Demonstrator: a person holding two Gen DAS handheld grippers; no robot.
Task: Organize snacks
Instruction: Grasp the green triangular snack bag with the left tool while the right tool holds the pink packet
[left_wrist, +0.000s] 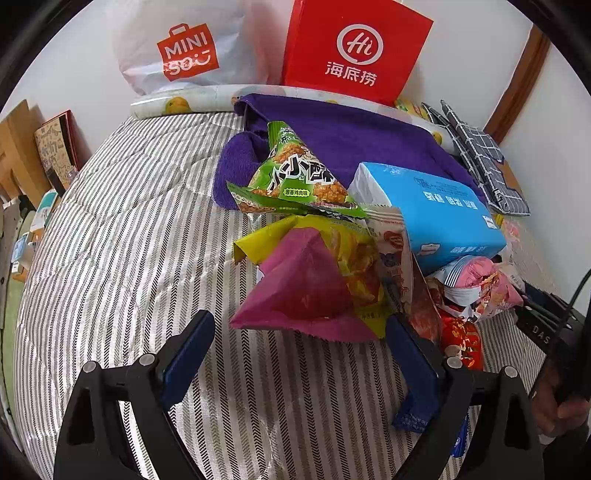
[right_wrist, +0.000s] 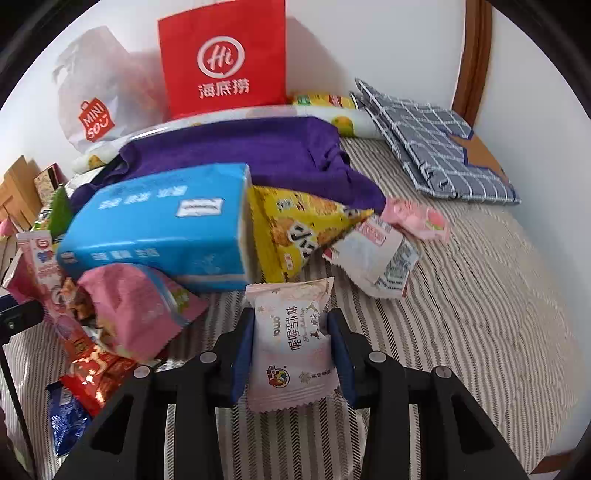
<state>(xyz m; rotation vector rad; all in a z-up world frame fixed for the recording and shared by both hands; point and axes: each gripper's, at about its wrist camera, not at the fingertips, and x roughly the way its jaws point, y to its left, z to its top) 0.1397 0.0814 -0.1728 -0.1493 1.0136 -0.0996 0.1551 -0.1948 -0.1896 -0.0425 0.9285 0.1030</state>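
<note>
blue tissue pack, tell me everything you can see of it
The blue tissue pack is a soft rectangular block in glossy blue plastic wrap with white print and a white label on top; white tissue shows at its end face. It lies tilted, propped on the snack pile rather than flat on the striped bedding. A pink snack bag tucks under its near edge, a yellow triangular snack bag meets its end, and the purple cloth lies just behind it.

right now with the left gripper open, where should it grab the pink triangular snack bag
Take the pink triangular bag by its flat crimped bottom edge, coming from the near side where the left gripper sits. That seam faces the jaws; the puffed body is wider.
</note>
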